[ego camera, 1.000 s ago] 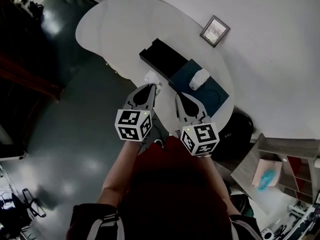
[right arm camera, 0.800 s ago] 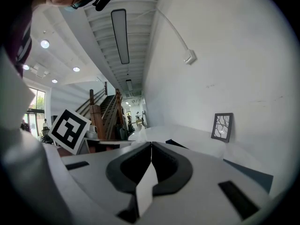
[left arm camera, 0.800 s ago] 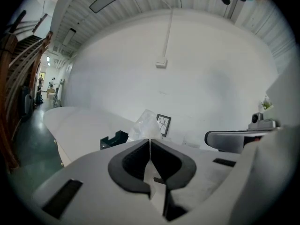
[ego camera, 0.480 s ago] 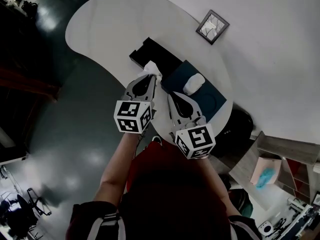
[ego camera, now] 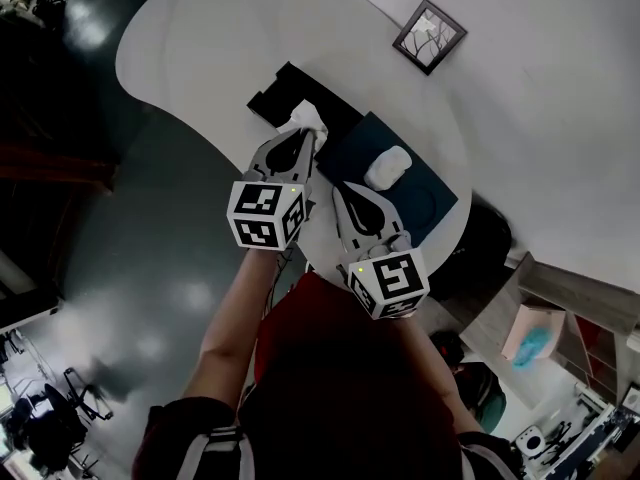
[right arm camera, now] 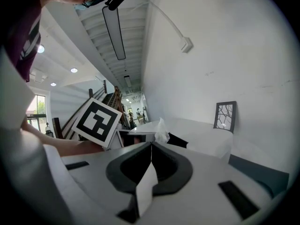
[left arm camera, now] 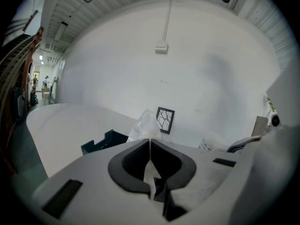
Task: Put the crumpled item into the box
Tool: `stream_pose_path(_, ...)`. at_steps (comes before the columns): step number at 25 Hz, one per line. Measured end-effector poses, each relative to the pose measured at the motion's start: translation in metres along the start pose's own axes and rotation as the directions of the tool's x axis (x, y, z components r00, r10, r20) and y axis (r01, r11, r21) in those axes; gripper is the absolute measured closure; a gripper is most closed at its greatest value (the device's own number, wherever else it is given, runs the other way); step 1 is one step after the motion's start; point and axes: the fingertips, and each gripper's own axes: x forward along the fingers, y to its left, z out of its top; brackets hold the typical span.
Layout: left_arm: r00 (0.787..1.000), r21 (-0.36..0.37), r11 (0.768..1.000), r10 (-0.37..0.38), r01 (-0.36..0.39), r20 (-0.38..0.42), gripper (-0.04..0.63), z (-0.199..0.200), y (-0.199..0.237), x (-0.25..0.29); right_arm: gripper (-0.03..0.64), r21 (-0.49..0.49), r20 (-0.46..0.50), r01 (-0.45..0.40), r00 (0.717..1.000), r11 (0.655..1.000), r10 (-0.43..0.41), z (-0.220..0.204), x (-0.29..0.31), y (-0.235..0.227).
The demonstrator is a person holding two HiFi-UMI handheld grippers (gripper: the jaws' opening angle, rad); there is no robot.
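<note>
My left gripper [ego camera: 307, 138] is shut on a white crumpled item [ego camera: 305, 118], which it holds above the near end of the open black box [ego camera: 278, 90] on the white table. In the left gripper view the crumpled item [left arm camera: 144, 125] sticks out past the closed jaws, with the box [left arm camera: 101, 142] lower left. My right gripper [ego camera: 339, 187] sits shut just to the right, by the edge of a dark blue mat [ego camera: 425, 196]. From the right gripper view the crumpled item [right arm camera: 161, 131] shows beyond the marker cube [right arm camera: 97, 121].
A white bundle [ego camera: 388, 166] lies on the blue mat. A small framed picture [ego camera: 429, 36] stands at the table's far side by the wall. The table's curved edge [ego camera: 200, 133] drops to dark floor on the left. Shelving [ego camera: 560, 328] stands at lower right.
The left gripper has carried the crumpled item away from the table's near edge and farther over the black box. The right gripper has stayed shut beside it.
</note>
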Motion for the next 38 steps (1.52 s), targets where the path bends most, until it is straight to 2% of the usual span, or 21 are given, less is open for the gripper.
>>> stream_pose_path(12, 0.998, 0.037, 0.999, -0.015, 0.017, -0.053, 0.565, -0.002, 0.009, 0.031, 0.601, 0.024, -0.033, -0.016, 0.999, 1.000, 0.016, -0.008, 0.021, -0.003)
stream_pose_path(19, 0.993, 0.099, 0.995, -0.014, 0.026, -0.118, 0.565, -0.011, 0.011, 0.048, 0.601, 0.038, -0.054, -0.011, 0.998, 0.999, 0.013, -0.014, 0.024, -0.007)
stream_pose_path(29, 0.973, 0.180, 0.982, -0.011, 0.053, -0.229, 0.565, -0.026, 0.008, 0.068, 0.601, 0.040, -0.073, -0.013, 0.997, 0.999, 0.016, -0.019, 0.026, -0.008)
stream_pose_path(35, 0.959, 0.261, 0.963, 0.008, 0.069, -0.283, 0.563, -0.031, 0.006, 0.073, 0.601, 0.040, -0.077, -0.017, 0.997, 0.999, 0.020, -0.020, 0.027, -0.008)
stream_pose_path(38, 0.952, 0.274, 0.958, 0.005, 0.083, -0.307, 0.563, -0.034, 0.004, 0.074, 0.601, 0.042, -0.080, -0.017, 0.997, 0.999, 0.020, -0.021, 0.027, -0.009)
